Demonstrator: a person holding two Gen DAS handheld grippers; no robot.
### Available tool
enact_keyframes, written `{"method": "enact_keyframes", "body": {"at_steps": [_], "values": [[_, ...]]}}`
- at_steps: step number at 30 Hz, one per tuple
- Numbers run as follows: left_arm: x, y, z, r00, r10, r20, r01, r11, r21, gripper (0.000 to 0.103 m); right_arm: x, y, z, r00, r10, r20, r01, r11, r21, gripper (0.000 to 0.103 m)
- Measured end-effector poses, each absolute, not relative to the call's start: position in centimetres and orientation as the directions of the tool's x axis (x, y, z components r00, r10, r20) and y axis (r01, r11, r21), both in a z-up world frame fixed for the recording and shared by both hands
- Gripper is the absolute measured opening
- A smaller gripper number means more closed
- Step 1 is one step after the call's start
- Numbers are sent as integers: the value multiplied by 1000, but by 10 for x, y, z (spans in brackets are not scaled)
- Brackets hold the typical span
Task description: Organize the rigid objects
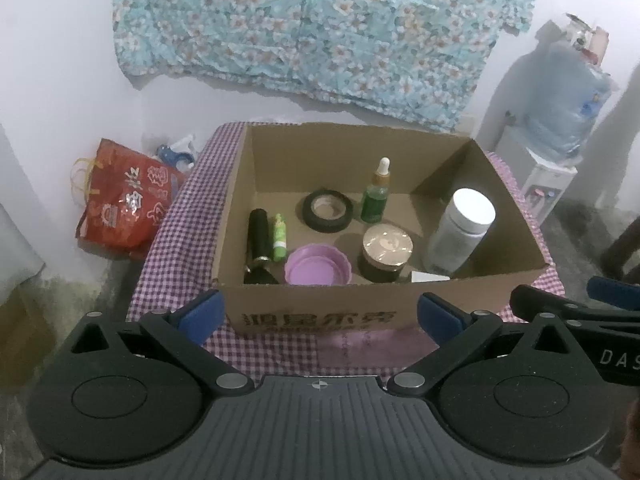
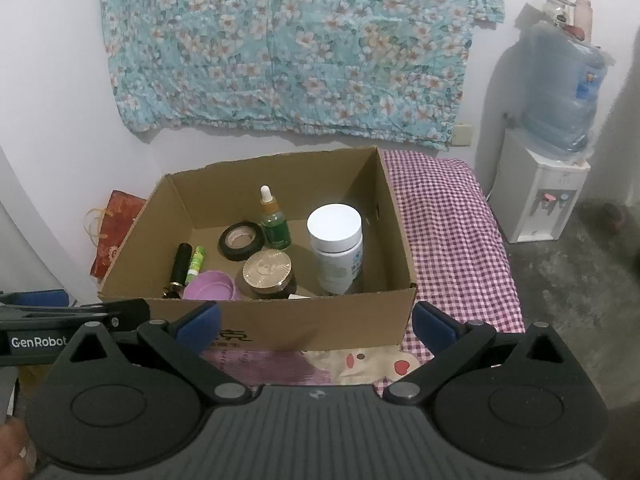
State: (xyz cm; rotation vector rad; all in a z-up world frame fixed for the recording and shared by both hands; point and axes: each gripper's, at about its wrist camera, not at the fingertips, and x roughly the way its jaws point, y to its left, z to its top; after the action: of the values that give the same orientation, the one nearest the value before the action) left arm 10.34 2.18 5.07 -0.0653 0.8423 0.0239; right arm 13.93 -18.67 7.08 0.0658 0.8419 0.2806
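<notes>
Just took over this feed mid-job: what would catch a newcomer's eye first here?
The open cardboard box on the checked tablecloth, holding small items: a tall white-capped bottle on its right side, a green dropper bottle and black tape roll toward the back, a purple lid near the front. Behind it, a floral cloth hangs on the wall. The left gripper and right gripper hover open, empty.

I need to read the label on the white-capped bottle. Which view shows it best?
The right wrist view: the white-capped bottle stands upright with its printed label facing the camera. In the left wrist view the bottle looks tilted, its label faint.
</notes>
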Motion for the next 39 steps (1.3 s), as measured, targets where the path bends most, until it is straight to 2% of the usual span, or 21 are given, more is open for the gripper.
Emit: {"method": "enact_keyframes", "body": {"at_steps": [39], "values": [[104,20,52,670,6,-742,-44,999,-32,101,145,-185,68,630,271,-728,-225,961,163,103]]}}
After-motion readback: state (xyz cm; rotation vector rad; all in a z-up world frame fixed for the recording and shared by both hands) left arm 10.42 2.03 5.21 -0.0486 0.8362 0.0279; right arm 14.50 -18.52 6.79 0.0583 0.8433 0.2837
